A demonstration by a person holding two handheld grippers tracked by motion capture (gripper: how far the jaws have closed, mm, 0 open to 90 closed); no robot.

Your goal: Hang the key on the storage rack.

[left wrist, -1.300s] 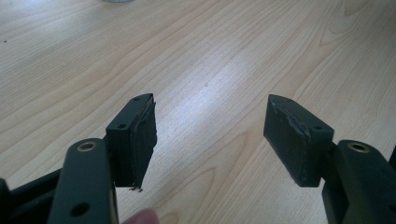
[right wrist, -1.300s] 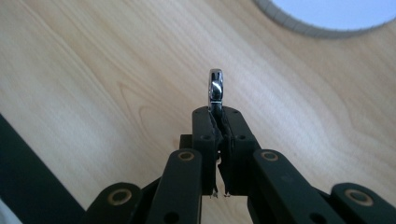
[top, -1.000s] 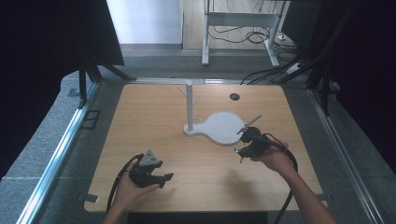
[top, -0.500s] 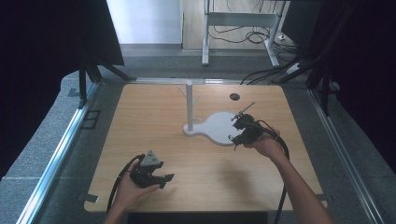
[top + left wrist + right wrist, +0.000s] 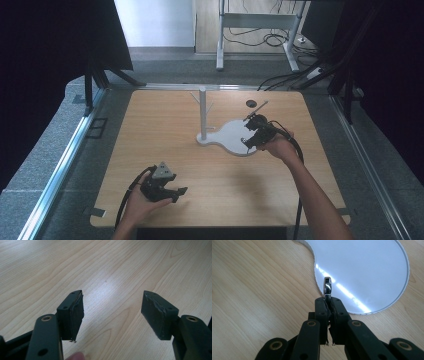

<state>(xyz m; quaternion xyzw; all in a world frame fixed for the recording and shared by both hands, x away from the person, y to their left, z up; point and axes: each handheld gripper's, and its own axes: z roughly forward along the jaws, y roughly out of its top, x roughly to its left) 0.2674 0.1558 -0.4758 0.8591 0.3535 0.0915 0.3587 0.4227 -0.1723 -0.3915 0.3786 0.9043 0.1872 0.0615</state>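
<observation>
I have a thin metal piece [image 5: 327, 287] clamped in my right tongs [image 5: 328, 300] — its shiny rounded end sticks out just past the pads, and what kind of tool it is I cannot tell from here. In the high view a slim dark length of it [image 5: 256, 110] juts up and away from those tongs [image 5: 251, 134]. The piece hangs above the near edge of the white stand base [image 5: 367, 267], a flat plate with one big round lobe; whether the tip touches the plate I cannot tell.

From above, that base [image 5: 229, 136] lies on the wooden worktop [image 5: 165, 130] right of centre, and a pale upright post [image 5: 202, 114] with short side pegs rises from its narrower left end. A small dark round spot [image 5: 250, 103] sits on the worktop beyond the base, toward the far edge.

My left tongs [image 5: 176, 191] rest low near the front of the worktop, well apart from the stand, the grey three-cornered plate [image 5: 163, 172] on top. Their pads [image 5: 75, 312] stand wide apart over bare wood [image 5: 112, 275] — nothing between them.
</observation>
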